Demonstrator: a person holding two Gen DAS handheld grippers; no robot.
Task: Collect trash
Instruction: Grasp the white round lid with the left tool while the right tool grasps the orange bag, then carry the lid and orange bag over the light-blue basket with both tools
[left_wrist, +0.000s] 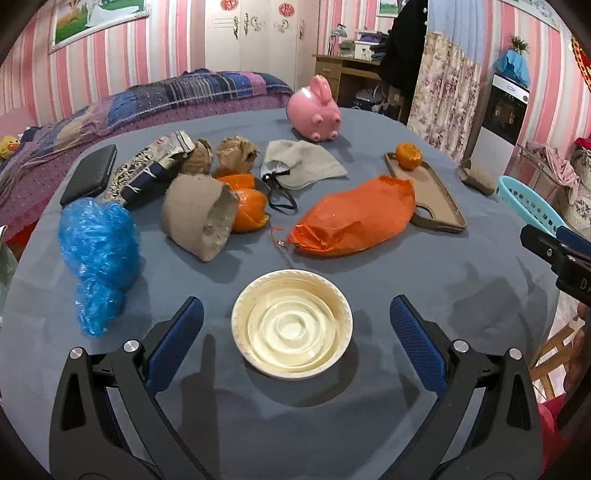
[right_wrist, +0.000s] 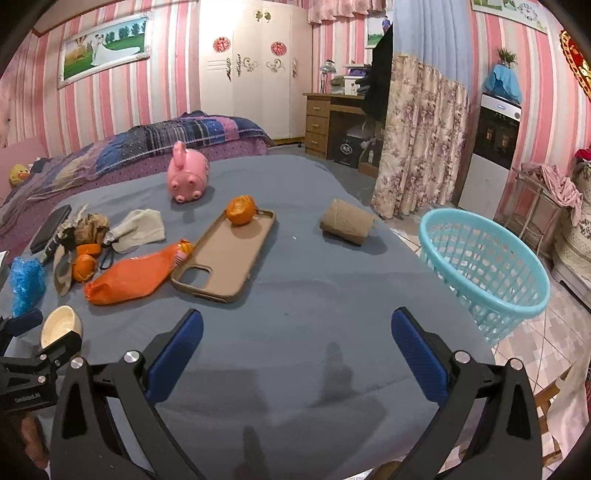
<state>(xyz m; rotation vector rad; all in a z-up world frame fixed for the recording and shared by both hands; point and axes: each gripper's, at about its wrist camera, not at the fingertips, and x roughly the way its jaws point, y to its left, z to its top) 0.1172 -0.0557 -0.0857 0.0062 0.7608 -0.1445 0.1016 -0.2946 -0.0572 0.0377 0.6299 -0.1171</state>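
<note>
Left wrist view: left gripper spread wide, bowl sitting between its fingers on the grey table; orange bag beyond; right wrist view: right gripper spread wide, grasping nothing; cardboard tube near the basket.

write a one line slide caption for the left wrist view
Open left gripper straddles a shallow bowl amid trash on the blue-clothed table.

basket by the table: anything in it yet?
Looks empty: the right wrist view shows only bare lattice inside the turquoise basket, though its bottom is partly hidden.
</note>
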